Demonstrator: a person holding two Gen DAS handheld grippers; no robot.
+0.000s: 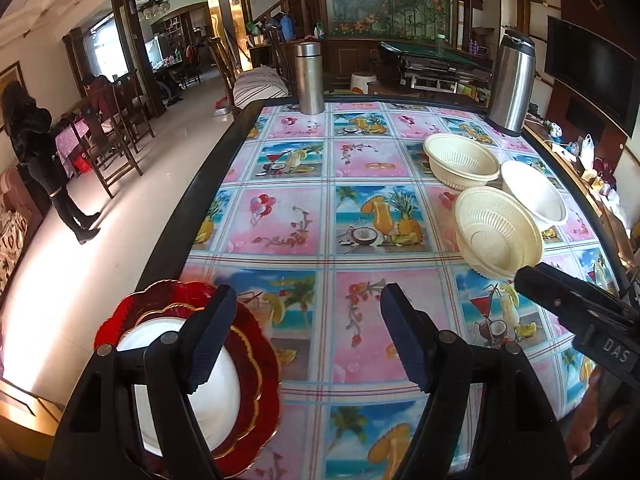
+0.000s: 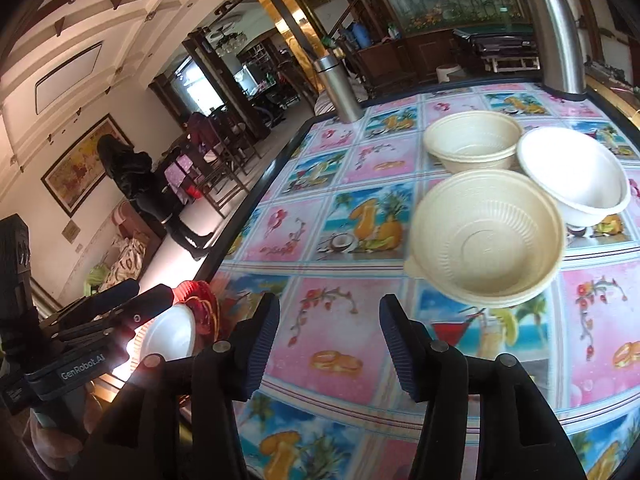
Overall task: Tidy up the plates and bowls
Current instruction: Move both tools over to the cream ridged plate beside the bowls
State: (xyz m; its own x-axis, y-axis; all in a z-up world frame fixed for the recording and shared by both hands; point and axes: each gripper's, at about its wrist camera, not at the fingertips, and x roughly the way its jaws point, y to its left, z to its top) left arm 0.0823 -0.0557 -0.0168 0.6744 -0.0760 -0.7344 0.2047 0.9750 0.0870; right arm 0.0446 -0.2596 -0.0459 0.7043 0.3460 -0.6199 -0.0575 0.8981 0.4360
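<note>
Left wrist view: plates already stacked, bowls not yet gathered.

Under the left tool (image 1: 308, 336), whose jaws are held wide apart with nothing between them, a white plate (image 1: 208, 380) is seen lying on a red plate (image 1: 256, 364) at the near edge of the surface (image 1: 280, 224). Three bowls are seen apart from the plates, toward the steel jug (image 1: 512, 84): a near cream bowl (image 1: 498, 232), a white bowl (image 1: 534, 196) just beside it, and a far cream bowl (image 1: 460, 160) nearest the jug. The step in hand is judged to be bowl collection; a rim grasp on the near cream bowl is called for next. Only in the right wrist view is the right tool (image 2: 328, 344) shown fully, spread open and empty, short of that bowl (image 2: 486, 236); the plate stack is largely hidden there.
</note>
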